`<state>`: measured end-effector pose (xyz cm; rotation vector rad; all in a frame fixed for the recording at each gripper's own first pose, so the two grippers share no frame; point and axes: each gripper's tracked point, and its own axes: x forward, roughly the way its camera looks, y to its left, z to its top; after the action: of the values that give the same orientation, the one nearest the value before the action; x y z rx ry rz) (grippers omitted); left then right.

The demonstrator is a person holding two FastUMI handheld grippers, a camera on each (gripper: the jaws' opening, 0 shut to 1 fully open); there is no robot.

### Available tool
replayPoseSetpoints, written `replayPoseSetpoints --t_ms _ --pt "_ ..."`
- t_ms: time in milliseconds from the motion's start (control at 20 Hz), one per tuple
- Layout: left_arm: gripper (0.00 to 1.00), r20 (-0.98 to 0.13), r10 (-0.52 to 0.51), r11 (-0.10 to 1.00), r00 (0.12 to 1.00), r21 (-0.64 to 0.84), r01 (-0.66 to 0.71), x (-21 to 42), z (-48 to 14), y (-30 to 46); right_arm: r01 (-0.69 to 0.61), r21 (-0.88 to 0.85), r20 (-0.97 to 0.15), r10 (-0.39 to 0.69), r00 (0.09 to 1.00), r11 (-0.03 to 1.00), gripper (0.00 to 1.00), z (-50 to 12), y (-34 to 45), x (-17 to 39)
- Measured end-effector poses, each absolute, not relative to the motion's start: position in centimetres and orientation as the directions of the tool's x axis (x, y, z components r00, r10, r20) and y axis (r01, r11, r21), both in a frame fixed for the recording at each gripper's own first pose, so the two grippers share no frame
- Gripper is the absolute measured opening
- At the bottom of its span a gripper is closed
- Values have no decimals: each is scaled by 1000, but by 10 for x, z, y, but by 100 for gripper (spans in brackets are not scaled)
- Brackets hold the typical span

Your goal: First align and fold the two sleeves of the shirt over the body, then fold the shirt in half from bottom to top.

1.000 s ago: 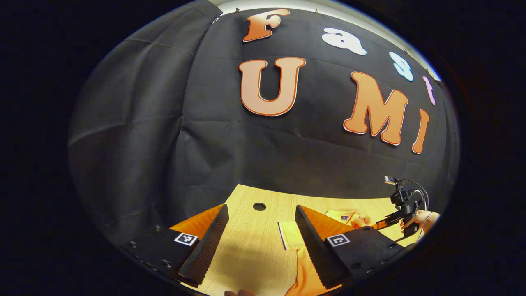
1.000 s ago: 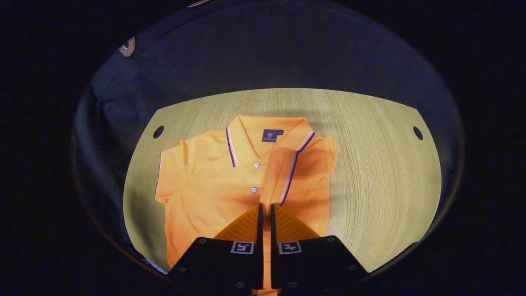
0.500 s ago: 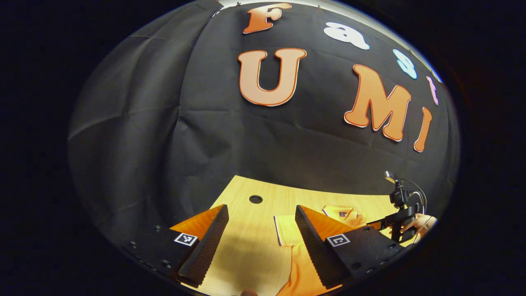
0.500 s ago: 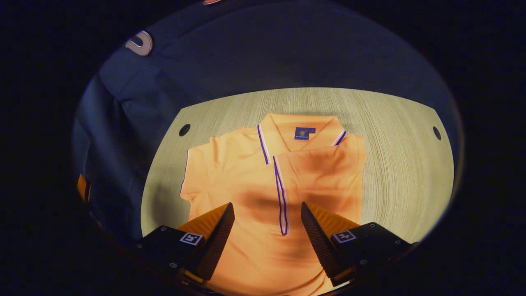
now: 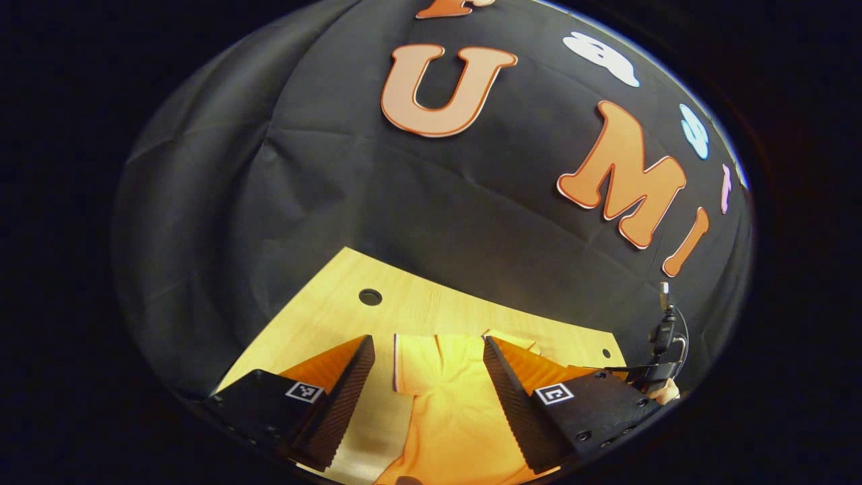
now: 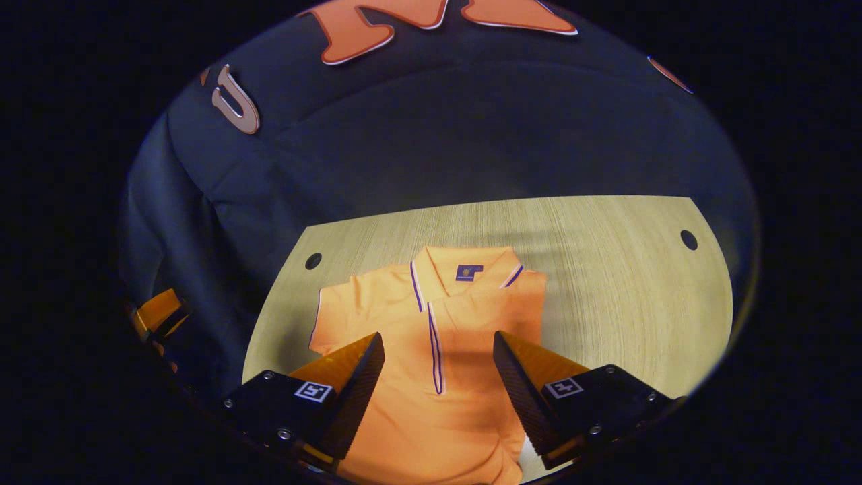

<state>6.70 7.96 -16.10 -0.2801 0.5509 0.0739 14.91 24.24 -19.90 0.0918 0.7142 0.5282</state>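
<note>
An orange polo shirt (image 6: 404,323) lies flat on the wooden table (image 6: 606,303), collar at the far side. One sleeve is folded over the body, and its striped cuff (image 6: 434,350) runs down the middle. The other sleeve (image 6: 330,313) lies spread out to the left. My right gripper (image 6: 438,397) hovers open above the shirt's chest, holding nothing. My left gripper (image 5: 427,404) is open too, with the spread sleeve (image 5: 431,367) lying beneath the gap between its fingers. The left gripper (image 6: 158,313) also shows at the left edge of the right gripper view. The right gripper (image 5: 663,367) shows far off in the left gripper view.
The table has round holes near its far corners (image 6: 313,261) (image 6: 688,239) (image 5: 370,296). Bare wood stretches to the right of the shirt (image 6: 640,337). The black cloth wall (image 5: 404,202) stands close behind the table.
My right gripper opened, let go of the sleeve it had folded over the body, and drew back. My left gripper moved over the spread sleeve.
</note>
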Motion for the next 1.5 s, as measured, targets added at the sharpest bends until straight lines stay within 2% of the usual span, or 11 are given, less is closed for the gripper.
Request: replayPoseSetpoints --t_ms 250,350,500,700,900,1000,1050,1500 --pt "97 -599 -55 915 799 -350 -200 93 -179 65 -433 249 -565 493 661 866 99 -172 198 147" --pt "97 -631 -52 917 774 -336 -212 109 -190 63 -430 260 -560 498 663 865 99 -167 183 146" --pt "97 -704 -100 932 703 -314 -182 122 -216 50 -424 253 -557 489 671 870 98 -163 159 147" --pt "98 -784 -79 964 615 -217 -153 129 -249 47 -423 258 -563 491 665 869 98 -168 132 146" --pt "98 -824 -29 972 565 -156 -176 143 -281 53 -403 258 -594 473 651 878 98 -184 105 144" --pt "96 -858 -10 975 513 -123 -186 145 -304 60 -386 267 -603 466 648 883 98 -189 93 143" --pt "98 -873 4 975 488 -105 -197 146 -315 61 -380 271 -608 463 645 885 99 -193 88 143" --pt "98 -934 74 970 351 -14 -242 152 -395 80 -300 281 -677 410 612 912 99 -231 50 140"
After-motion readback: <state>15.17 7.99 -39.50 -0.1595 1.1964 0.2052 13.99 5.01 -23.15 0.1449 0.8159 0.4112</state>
